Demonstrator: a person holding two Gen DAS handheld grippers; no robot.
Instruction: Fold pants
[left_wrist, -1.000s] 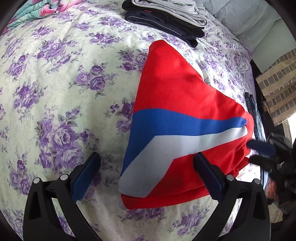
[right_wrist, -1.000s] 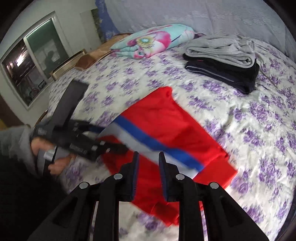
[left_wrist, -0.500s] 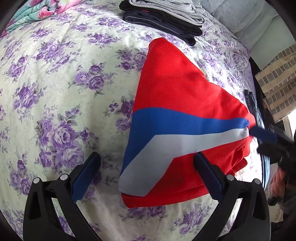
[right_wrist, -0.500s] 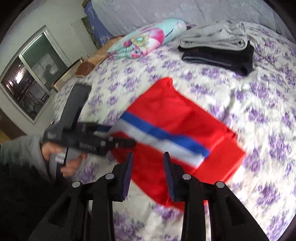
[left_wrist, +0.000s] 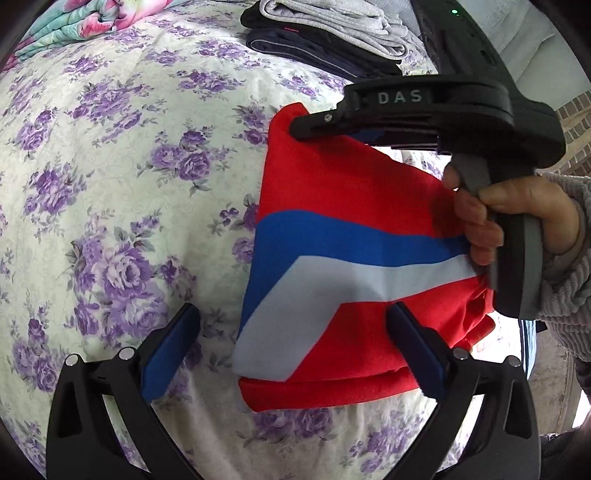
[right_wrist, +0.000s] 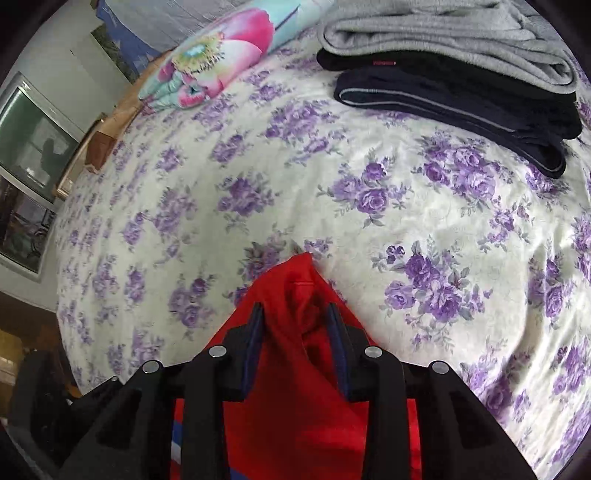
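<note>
Your right gripper (right_wrist: 295, 325) straddles the far corner of the red pants (left_wrist: 332, 206), jaws part-spread, cloth bunched between the pads but apparently not yet pinched; likely lining up for the next fold. Your left gripper (left_wrist: 295, 347) hovers wide at the near edge, at 6 o'clock, holding nothing. The pants lie folded on the floral bedspread (left_wrist: 129, 184). Folded grey and dark clothes (right_wrist: 461, 62) are stacked at 1 o'clock in the right view, bright pillow (right_wrist: 221, 55) at 11, window (right_wrist: 33, 147) at 9.
</note>
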